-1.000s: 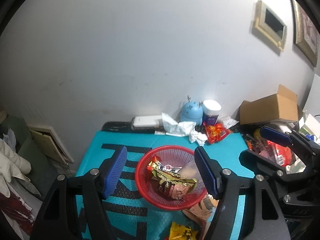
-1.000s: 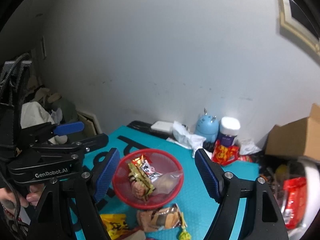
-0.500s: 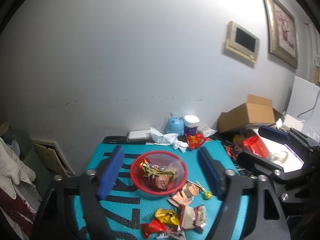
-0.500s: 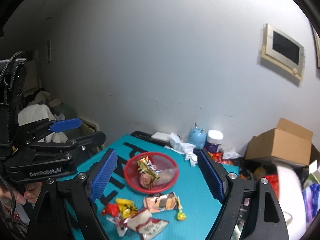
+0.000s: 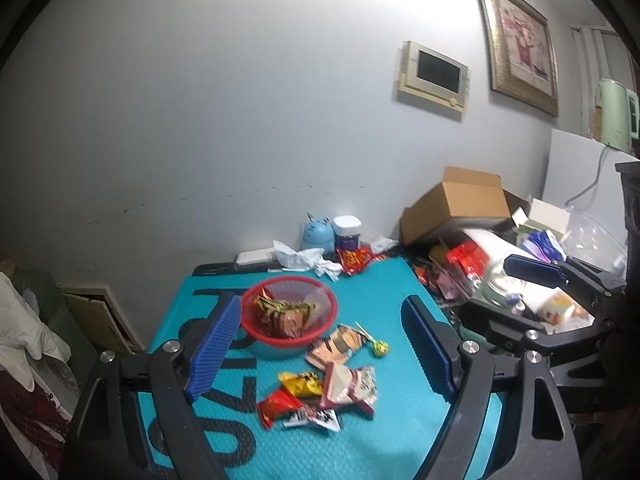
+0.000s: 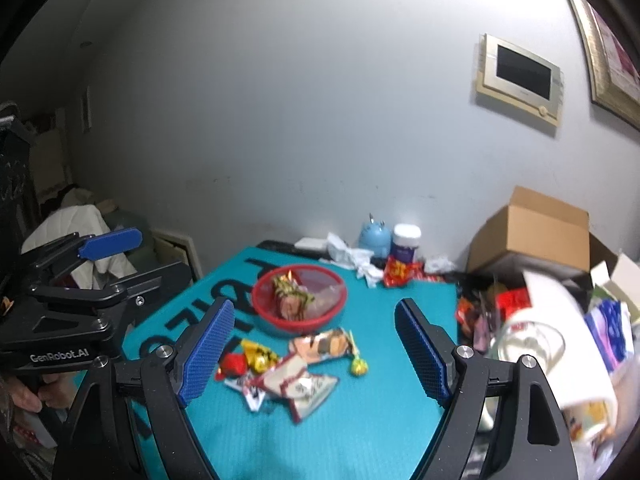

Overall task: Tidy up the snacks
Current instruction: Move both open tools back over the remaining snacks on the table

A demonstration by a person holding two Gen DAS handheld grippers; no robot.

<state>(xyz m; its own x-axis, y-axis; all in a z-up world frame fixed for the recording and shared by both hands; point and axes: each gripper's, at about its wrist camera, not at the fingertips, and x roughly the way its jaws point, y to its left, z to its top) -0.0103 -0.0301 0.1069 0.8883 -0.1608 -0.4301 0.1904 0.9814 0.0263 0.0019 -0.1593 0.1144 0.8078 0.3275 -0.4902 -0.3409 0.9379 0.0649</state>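
Observation:
A red mesh basket (image 5: 289, 309) (image 6: 301, 296) stands on the teal mat (image 5: 384, 432) (image 6: 360, 420) and holds several snack packets. In front of it lie loose snacks: a peach-coloured packet (image 5: 336, 346) (image 6: 322, 342), a yellow packet (image 5: 301, 383) (image 6: 258, 356), a red packet (image 5: 276, 406) (image 6: 232, 363), a white-and-red packet (image 5: 350, 388) (image 6: 300, 382) and a small green lollipop (image 5: 381, 347) (image 6: 359, 366). My left gripper (image 5: 320, 350) is open and empty, held back above the near mat. My right gripper (image 6: 310, 348) is open and empty too, beside the left one.
Along the wall stand a blue toy (image 5: 318, 234), a white-lidded jar (image 5: 347, 232), crumpled tissues (image 5: 304, 260) and a red snack bag (image 5: 354, 259). A cardboard box (image 5: 452, 204) and a pile of clutter (image 5: 520, 264) fill the right side. Bedding (image 5: 24, 332) lies to the left.
Both grippers have drawn back from the basket and risen a little, so the loose snacks in front of it have come into view. The left jaws stand wider than a second ago.

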